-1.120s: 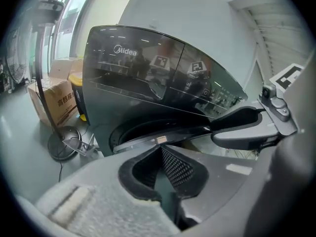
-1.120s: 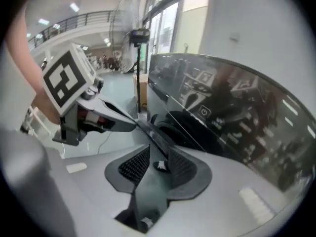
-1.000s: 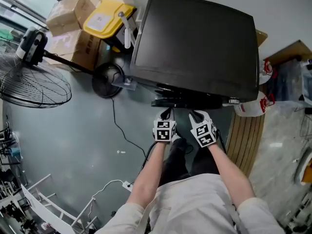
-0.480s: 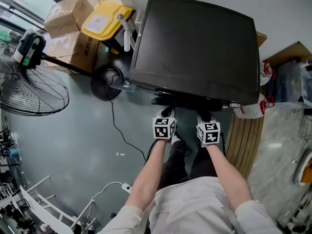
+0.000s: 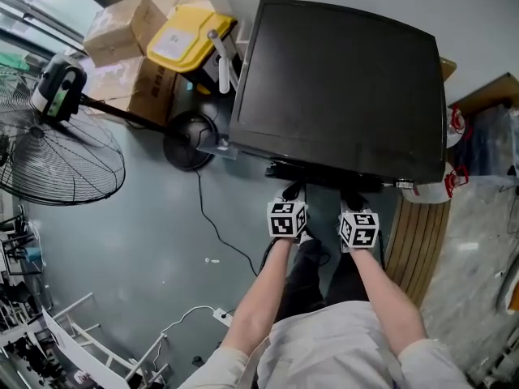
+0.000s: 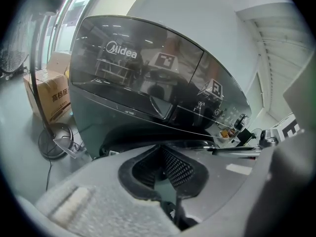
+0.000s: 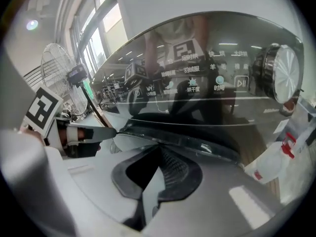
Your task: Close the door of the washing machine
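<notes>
The dark-topped washing machine [image 5: 340, 79] fills the upper middle of the head view. Its door [image 5: 324, 171] shows as a dark rim jutting from the front, under the glossy control panel [image 7: 197, 83]. How far the door stands ajar I cannot tell. My left gripper [image 5: 290, 191] and right gripper [image 5: 350, 198] sit side by side at that front edge, both shut with nothing between the pads. In the left gripper view the left gripper [image 6: 164, 174] points at the dark rim [image 6: 143, 141]. In the right gripper view the right gripper [image 7: 155, 177] sits just below the curved rim [image 7: 187, 141].
A standing fan [image 5: 57, 136] with its round base [image 5: 188, 140] is to the left, behind it cardboard boxes [image 5: 122, 31] and a yellow-lidded bin [image 5: 188, 35]. A cable [image 5: 215, 225] runs over the floor. A wooden pallet [image 5: 413, 233] lies to the right.
The right gripper has rolled from tilted to upright and shifted a little right. The left gripper has drifted slightly right. The machine looks unchanged.
</notes>
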A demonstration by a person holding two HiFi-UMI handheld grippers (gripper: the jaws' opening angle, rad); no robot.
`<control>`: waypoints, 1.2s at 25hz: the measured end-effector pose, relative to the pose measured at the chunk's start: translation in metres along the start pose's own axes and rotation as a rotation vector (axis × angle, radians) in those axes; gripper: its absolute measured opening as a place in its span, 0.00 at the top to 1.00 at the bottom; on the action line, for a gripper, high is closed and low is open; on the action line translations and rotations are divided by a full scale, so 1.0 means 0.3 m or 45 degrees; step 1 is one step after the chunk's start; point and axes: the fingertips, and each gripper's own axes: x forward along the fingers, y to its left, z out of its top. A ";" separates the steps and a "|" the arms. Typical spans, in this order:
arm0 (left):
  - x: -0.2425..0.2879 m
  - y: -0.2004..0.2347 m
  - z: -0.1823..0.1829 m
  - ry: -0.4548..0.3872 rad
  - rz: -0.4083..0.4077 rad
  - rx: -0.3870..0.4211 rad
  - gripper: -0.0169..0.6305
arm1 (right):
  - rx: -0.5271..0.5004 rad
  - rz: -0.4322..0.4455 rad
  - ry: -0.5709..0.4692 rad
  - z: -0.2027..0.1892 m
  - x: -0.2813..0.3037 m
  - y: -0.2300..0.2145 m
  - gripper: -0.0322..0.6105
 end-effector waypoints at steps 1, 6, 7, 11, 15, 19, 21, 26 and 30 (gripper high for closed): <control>-0.001 -0.002 -0.003 0.000 -0.003 -0.006 0.97 | 0.020 -0.007 -0.012 -0.002 -0.004 0.000 0.95; 0.006 0.002 0.001 0.013 -0.020 0.020 0.97 | 0.098 -0.050 -0.105 0.019 -0.012 -0.003 0.95; 0.006 0.003 -0.001 0.017 -0.021 0.022 0.97 | 0.107 -0.062 -0.119 0.019 -0.015 -0.004 0.95; 0.007 -0.010 -0.010 0.033 -0.011 0.014 0.97 | 0.184 -0.168 -0.185 0.023 -0.039 -0.027 0.95; 0.011 -0.012 -0.006 0.041 -0.017 0.005 0.97 | 0.252 -0.232 -0.220 0.036 -0.039 -0.029 0.95; 0.009 -0.012 -0.004 0.056 -0.028 0.008 0.97 | 0.341 -0.171 -0.217 0.041 -0.044 -0.031 0.95; 0.010 -0.010 -0.002 0.059 -0.025 0.010 0.97 | 0.387 -0.133 -0.227 0.041 -0.042 -0.036 0.95; 0.012 -0.004 -0.002 0.050 -0.021 -0.013 0.97 | 0.370 -0.120 -0.227 0.038 -0.035 -0.031 0.95; 0.015 -0.005 0.003 0.061 -0.050 -0.010 0.97 | 0.298 -0.131 -0.222 0.042 -0.034 -0.027 0.95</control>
